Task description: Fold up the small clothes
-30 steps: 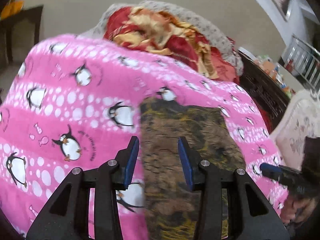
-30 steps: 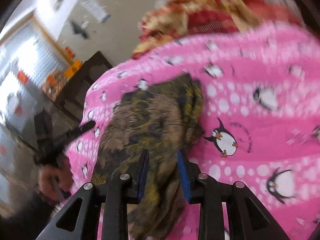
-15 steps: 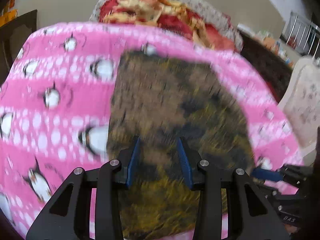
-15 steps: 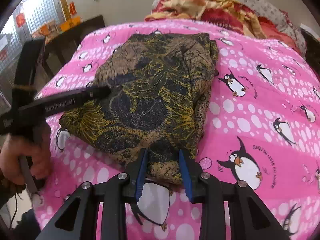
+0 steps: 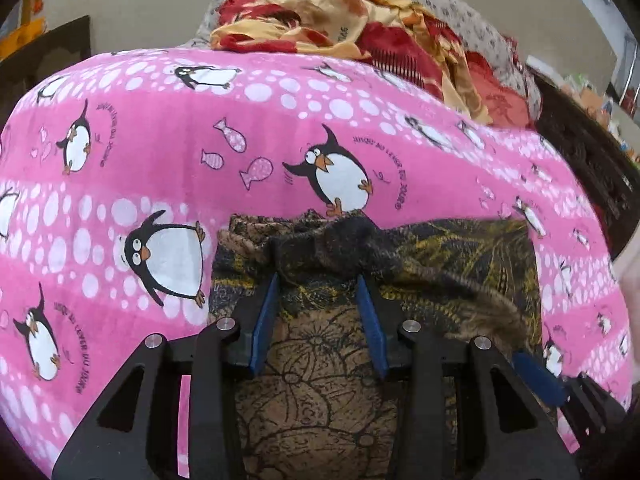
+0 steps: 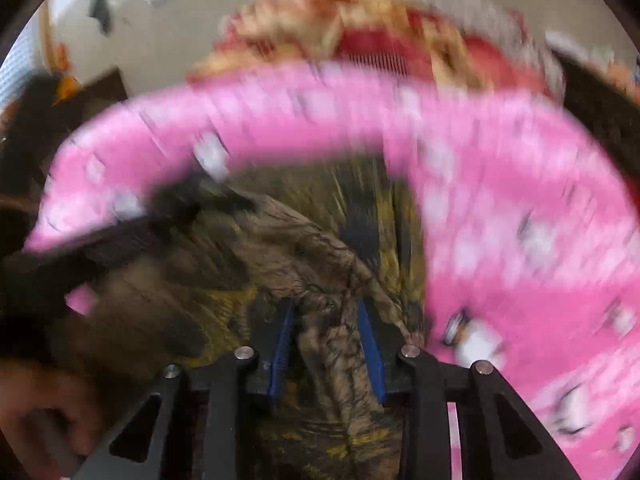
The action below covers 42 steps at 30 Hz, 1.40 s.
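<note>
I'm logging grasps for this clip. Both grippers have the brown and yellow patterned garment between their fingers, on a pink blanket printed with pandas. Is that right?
Not quite: the pink blanket is printed with penguins, not pandas, as the left wrist view shows clearly. The rest holds: the left gripper and right gripper each have the brown and yellow patterned garment between their fingers.

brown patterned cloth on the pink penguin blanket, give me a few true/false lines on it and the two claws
1. The left claw has the brown patterned cloth between its fingers. True.
2. The cloth lies on a plain white sheet. False: it lies on a pink penguin blanket.
3. The right claw has a bunched part of the cloth between its fingers. True.
4. A red and yellow bedding heap lies beyond the blanket. True.
5. The right wrist view is sharp. False: it is heavily blurred.
</note>
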Each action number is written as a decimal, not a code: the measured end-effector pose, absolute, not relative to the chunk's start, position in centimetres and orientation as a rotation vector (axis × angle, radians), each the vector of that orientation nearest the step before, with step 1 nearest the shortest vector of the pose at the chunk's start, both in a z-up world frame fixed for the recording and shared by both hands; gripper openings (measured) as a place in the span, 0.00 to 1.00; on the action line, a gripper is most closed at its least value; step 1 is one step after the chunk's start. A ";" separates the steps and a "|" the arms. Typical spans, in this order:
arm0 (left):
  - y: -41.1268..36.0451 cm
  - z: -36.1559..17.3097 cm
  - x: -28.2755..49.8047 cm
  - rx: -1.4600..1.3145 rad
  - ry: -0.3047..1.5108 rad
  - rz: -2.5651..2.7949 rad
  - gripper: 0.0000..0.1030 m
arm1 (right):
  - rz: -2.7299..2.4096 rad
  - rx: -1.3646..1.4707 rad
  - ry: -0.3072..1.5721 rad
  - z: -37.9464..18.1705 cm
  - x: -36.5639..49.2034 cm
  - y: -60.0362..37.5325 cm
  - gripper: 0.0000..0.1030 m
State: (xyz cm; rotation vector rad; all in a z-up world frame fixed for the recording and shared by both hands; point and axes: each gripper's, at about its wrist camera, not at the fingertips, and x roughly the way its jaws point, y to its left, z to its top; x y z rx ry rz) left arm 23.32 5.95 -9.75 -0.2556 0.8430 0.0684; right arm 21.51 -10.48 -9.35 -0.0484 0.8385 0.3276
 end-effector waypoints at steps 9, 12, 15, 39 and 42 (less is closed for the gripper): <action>5.7 -6.6 19.1 -0.218 0.917 0.039 0.42 | 0.380 0.023 0.843 -5.9 18.4 -13.1 0.35; 5.4 -5.3 11.5 -0.193 0.849 -0.003 0.77 | 0.383 0.001 0.817 -4.5 13.6 -15.4 0.39; 4.8 -5.9 4.9 -0.165 0.815 -0.014 0.78 | 0.393 -0.048 0.809 -5.6 8.6 -17.1 0.41; 1.0 -12.1 2.5 -0.085 0.937 0.003 1.00 | 0.409 0.062 0.801 -11.2 5.1 -21.0 0.61; 0.7 -11.8 2.5 -0.067 0.961 0.018 0.99 | 0.405 0.054 0.802 -11.2 5.1 -20.9 0.61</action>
